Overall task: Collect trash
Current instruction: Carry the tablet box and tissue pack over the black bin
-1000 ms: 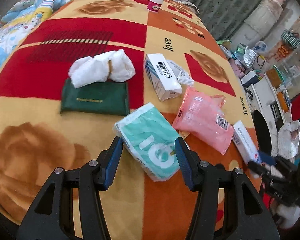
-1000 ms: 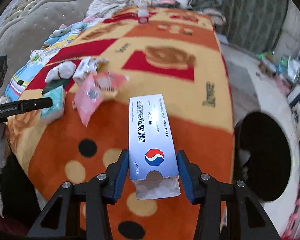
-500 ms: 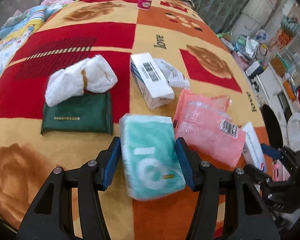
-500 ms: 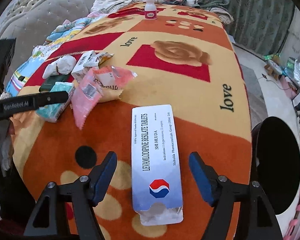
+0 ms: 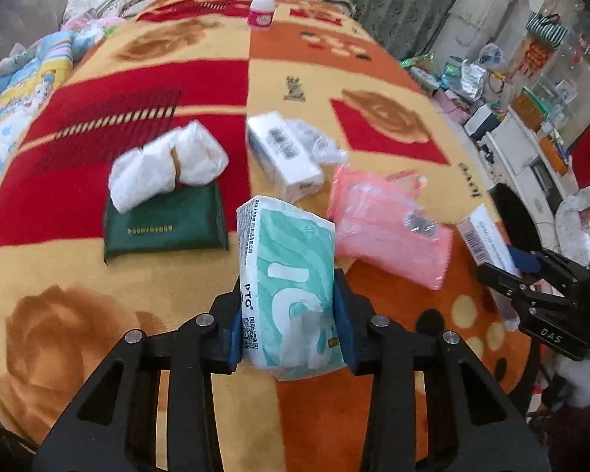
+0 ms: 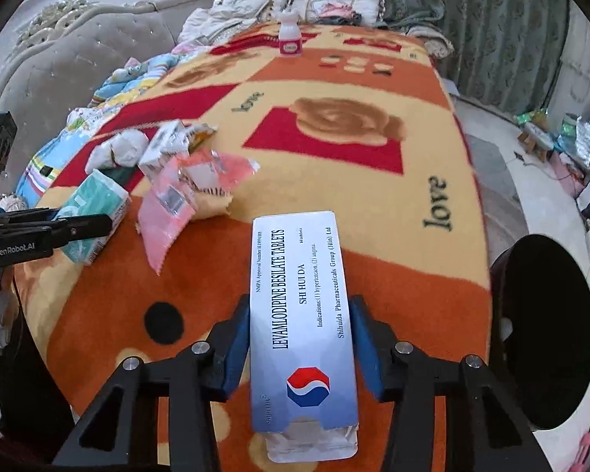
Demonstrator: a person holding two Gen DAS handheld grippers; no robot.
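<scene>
Both grippers loaded over the patterned blanket [image 5: 98,275].
Left gripper [image 5: 291,324] clamps a teal tissue pack [image 5: 291,275]; right gripper [image 6: 301,344] clamps a tablet box [image 6: 301,314], beside a black bin [image 6: 546,334].

1. A patterned blanket [image 6: 373,204] in orange, red and yellow covers the bed.
2. A tufted grey headboard [image 6: 78,63] stands at the left.
3. Green curtains [image 6: 491,19] hang behind.
4. Pale floor [image 6: 531,196] shows at right.

Open blanket [image 6: 373,212] lies right of the pink packet [image 6: 169,204].
</scene>
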